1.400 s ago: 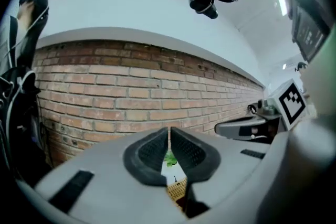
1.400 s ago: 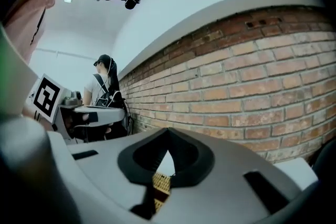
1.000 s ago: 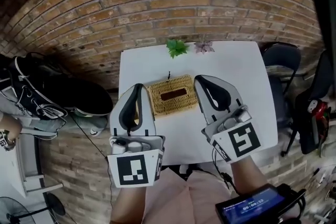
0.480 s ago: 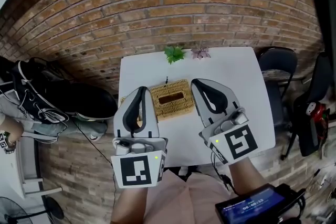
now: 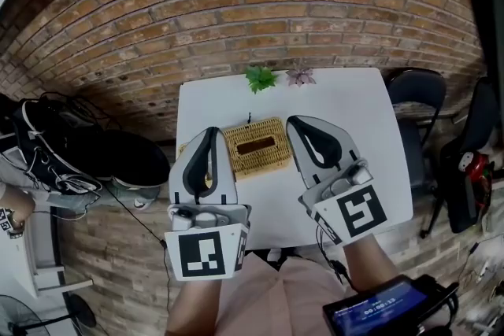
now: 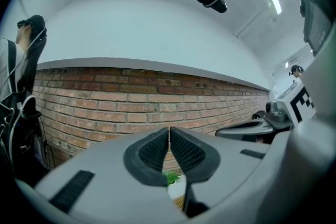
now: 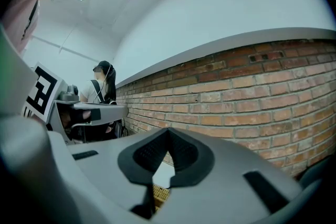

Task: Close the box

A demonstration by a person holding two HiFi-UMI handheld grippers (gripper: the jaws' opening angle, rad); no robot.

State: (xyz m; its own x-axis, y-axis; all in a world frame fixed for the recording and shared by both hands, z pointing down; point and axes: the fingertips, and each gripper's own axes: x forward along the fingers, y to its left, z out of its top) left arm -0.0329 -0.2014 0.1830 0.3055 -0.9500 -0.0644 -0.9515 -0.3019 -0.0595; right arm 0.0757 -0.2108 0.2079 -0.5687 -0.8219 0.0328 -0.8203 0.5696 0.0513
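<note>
A woven wicker box [image 5: 254,147] with a dark slot in its top lies in the middle of the small white table [image 5: 354,98]. My left gripper [image 5: 207,136] hangs just left of the box, jaws shut on nothing. To the box's right my right gripper [image 5: 299,123] is also shut and empty. Both point level toward the brick wall. In the left gripper view the closed jaws [image 6: 169,131] hide all but a sliver of the box [image 6: 179,202]. In the right gripper view the jaws [image 7: 168,134] likewise cover it, with only a corner of the box [image 7: 159,194] showing.
Two small plants, a green plant [image 5: 260,77] and a purplish plant [image 5: 301,75], stand at the table's far edge by the brick wall [image 5: 260,4]. A dark bag [image 5: 118,149] lies left of the table, a chair [image 5: 417,94] stands right. A seated person [image 7: 102,86] shows in the right gripper view.
Both grippers have tipped upward, so their views show more white wall and less table. In the head view the two grippers and the box keep nearly the same places.
</note>
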